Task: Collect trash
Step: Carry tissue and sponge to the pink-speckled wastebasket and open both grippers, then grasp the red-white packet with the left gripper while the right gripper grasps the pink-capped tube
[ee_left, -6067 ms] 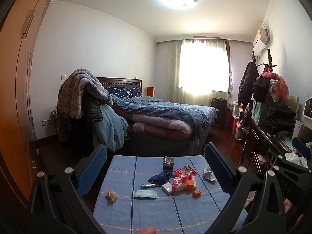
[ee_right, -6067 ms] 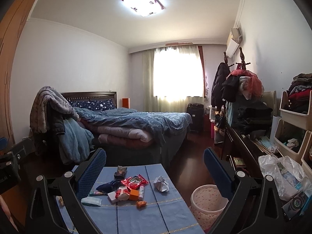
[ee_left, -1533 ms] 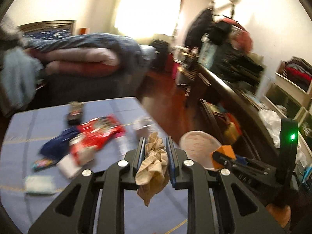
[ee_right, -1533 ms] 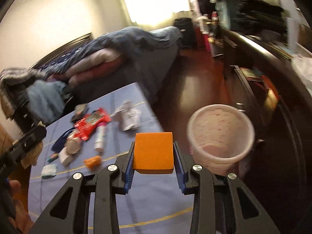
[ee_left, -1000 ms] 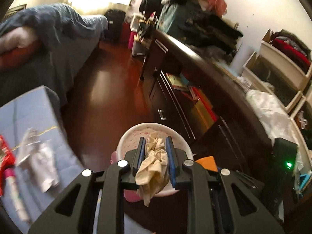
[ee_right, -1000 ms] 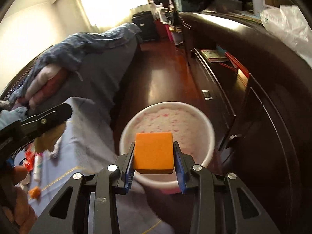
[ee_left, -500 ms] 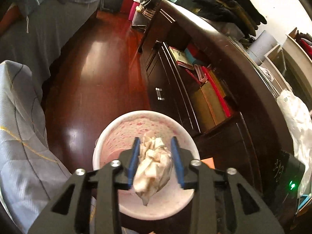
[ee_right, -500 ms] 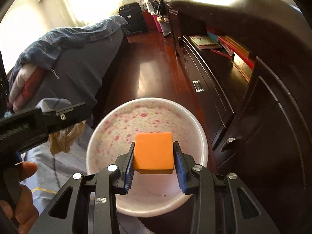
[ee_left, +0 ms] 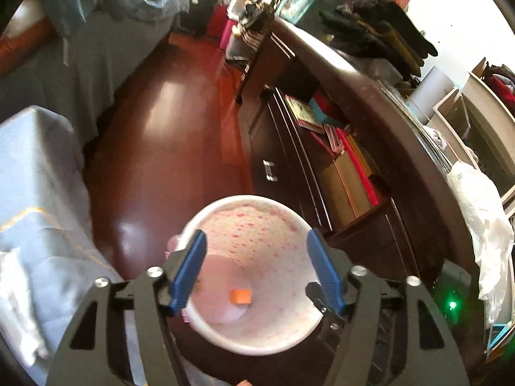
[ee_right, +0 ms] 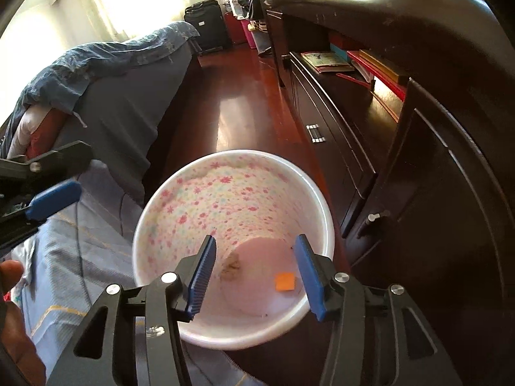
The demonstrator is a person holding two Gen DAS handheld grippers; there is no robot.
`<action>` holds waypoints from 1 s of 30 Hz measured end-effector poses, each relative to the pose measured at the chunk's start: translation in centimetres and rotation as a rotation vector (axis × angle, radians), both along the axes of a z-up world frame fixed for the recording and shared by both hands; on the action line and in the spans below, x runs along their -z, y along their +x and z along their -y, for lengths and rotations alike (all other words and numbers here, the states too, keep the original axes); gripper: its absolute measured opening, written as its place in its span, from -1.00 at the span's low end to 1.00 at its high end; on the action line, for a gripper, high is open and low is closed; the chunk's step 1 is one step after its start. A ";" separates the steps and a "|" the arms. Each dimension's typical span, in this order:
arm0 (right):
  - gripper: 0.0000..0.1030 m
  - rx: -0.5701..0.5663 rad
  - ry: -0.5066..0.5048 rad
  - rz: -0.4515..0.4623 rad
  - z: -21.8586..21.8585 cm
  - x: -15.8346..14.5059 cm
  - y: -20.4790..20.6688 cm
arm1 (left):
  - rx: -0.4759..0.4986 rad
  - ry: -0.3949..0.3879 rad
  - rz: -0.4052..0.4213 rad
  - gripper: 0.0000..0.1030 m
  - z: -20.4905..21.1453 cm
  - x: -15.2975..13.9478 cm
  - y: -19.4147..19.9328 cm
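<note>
Both loads dropped already: orange block (ee_right: 284, 281) and crumpled brown wad (ee_right: 230, 268) lying on the floor of the flowery bin (ee_right: 317, 199), well apart. Left gripper (ee_left: 257, 270) and right gripper (ee_right: 256, 276) hanging over the rim with jaws opening, nothing between them. Best to finish spreading before lifting, come straight up clear of the rim, then head for the blue-cloth table (ee_left: 35, 173) where, probably, more trash.

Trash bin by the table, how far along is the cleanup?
Done: an orange block and a crumpled brown wad lie in the flowered bin. In hand: nothing; the left hand-held gripper and right hand-held gripper are opening, empty. Left: whatever remains on the blue table, mostly out of view.
</note>
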State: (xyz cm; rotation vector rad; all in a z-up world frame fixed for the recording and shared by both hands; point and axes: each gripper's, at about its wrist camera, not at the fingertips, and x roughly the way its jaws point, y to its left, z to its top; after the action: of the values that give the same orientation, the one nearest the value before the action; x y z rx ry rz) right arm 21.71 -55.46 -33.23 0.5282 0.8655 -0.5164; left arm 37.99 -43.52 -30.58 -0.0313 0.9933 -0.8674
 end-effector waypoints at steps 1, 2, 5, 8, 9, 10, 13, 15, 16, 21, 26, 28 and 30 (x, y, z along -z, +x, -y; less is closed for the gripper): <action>0.07 -0.005 0.002 0.004 -0.4 -0.3 -0.2 | -0.010 0.011 0.012 0.49 -0.6 -0.5 -0.4; 0.08 -0.012 0.003 0.008 -0.8 -0.7 -0.4 | -0.018 0.023 0.021 0.53 -1.2 -0.9 -0.6; 0.14 -0.039 -0.004 0.017 -2.5 -2.4 -1.2 | -0.078 0.070 0.064 0.59 -4.3 -2.4 -1.7; 0.23 -0.076 -0.045 0.042 -4.6 -4.8 -2.1 | -0.152 0.099 0.098 0.62 -8.0 -3.9 -2.3; 0.27 -0.088 -0.057 0.053 -5.2 -5.5 -2.3 | -0.172 0.109 0.111 0.64 -9.1 -4.3 -2.4; 0.35 -0.099 -0.068 0.068 -5.9 -6.3 -2.6 | -0.207 0.127 0.132 0.65 -10.8 -4.9 -2.7; 0.46 -0.156 -0.094 0.122 -8.7 -8.8 -3.3 | -0.303 0.138 0.152 0.78 -15.1 -6.1 -2.9; 0.47 -0.198 -0.101 0.142 -10.5 -9.9 -3.4 | -0.357 0.137 0.148 0.80 -17.9 -6.6 -3.0; 0.48 -0.222 -0.102 0.150 -11.5 -10.4 -3.4 | -0.381 0.142 0.148 0.80 -19.4 -6.7 -3.1; 0.54 -0.351 -0.091 0.170 -16.4 -11.4 -2.9 | -0.543 0.243 0.187 0.83 -27.1 -6.7 -4.0; 0.54 -0.473 -0.083 0.161 -21.1 -11.3 -1.9 | -0.648 0.342 0.193 0.83 -33.0 -5.6 -4.0; 0.54 -0.507 -0.074 0.156 -22.7 -11.1 -1.4 | -0.656 0.355 0.186 0.83 -34.1 -5.0 -3.7; 0.54 -0.528 -0.070 0.151 -23.9 -10.9 -1.0 | -0.653 0.357 0.182 0.83 -34.0 -4.4 -3.3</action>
State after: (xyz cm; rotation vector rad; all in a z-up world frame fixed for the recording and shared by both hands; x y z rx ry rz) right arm 20.68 -31.54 -22.30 0.2535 0.7992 -0.0225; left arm 34.71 -9.57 -26.19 0.0265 0.8745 -0.0888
